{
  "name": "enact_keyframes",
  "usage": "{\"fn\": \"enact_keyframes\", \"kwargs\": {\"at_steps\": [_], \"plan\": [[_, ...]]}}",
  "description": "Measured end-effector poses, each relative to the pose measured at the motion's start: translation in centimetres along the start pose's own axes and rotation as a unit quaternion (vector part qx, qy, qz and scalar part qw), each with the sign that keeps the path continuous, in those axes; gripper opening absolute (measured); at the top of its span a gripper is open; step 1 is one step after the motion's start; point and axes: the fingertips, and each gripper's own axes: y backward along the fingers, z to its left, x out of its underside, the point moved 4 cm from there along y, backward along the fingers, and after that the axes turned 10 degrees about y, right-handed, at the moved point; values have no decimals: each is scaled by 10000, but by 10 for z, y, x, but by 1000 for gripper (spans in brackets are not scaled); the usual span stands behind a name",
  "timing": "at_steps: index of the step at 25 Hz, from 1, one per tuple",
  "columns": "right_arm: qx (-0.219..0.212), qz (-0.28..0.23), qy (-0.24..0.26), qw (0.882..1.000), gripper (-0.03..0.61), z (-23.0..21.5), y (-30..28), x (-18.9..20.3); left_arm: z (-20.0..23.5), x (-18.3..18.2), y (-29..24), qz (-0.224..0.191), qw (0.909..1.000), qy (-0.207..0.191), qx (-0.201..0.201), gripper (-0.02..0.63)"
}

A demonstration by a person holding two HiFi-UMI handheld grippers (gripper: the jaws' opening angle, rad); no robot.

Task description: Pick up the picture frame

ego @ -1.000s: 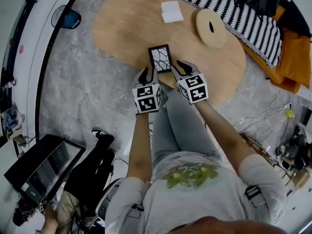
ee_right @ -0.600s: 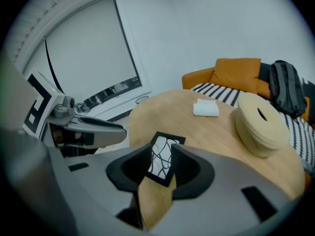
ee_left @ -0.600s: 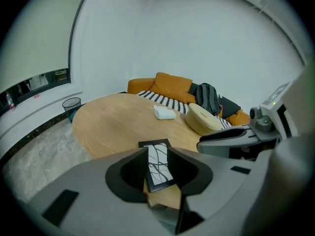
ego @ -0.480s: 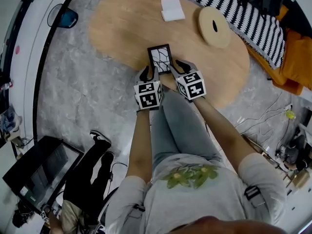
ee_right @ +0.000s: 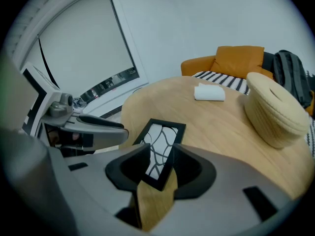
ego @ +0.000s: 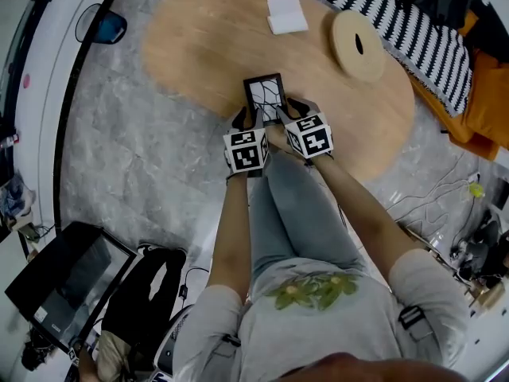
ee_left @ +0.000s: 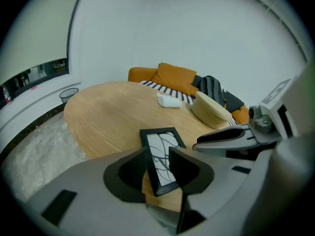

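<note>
The picture frame (ego: 265,95), black-rimmed with a white pattern of dark lines, lies on the near edge of the oval wooden table (ego: 199,46). My left gripper (ego: 246,118) stands at its near left corner and my right gripper (ego: 296,108) at its near right corner. In the left gripper view the frame (ee_left: 162,156) sits between the jaws of the left gripper (ee_left: 156,157); in the right gripper view the frame (ee_right: 160,146) sits between those of the right gripper (ee_right: 161,152). Both pairs of jaws have just been opening, and the pads stand off the frame's rim.
A round woven basket (ego: 358,44) and a folded white cloth (ego: 286,14) rest farther back on the table. Behind it lie a striped blanket (ego: 398,14) and orange cushions (ego: 485,94). A bin (ego: 103,26) stands far left; a laptop (ego: 64,281) and a seated person are near left.
Both grippers have sunk toward the table with the frame between them and look smaller from above. Their jaws stand wider apart than before.
</note>
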Motion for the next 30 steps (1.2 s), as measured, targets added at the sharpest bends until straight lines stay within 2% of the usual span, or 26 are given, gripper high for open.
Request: {"fn": "enact_keyframes", "kwargs": {"at_steps": [18,22,25,30], "plan": [[178,366,-218,9989,133,-15,-34,34,16,29,-40,264,9995,124,-156,137],[182,322,-84,9993,149,-15,-35,36,21,34,-42,269,9993,239,-126,147],[163,261,-61,9995,117,-12,-36,36,20,34,-43,248,9990,361,10,130],[212,230,42,9995,114,-10,-37,36,20,34,-43,245,9991,338,24,120]]}}
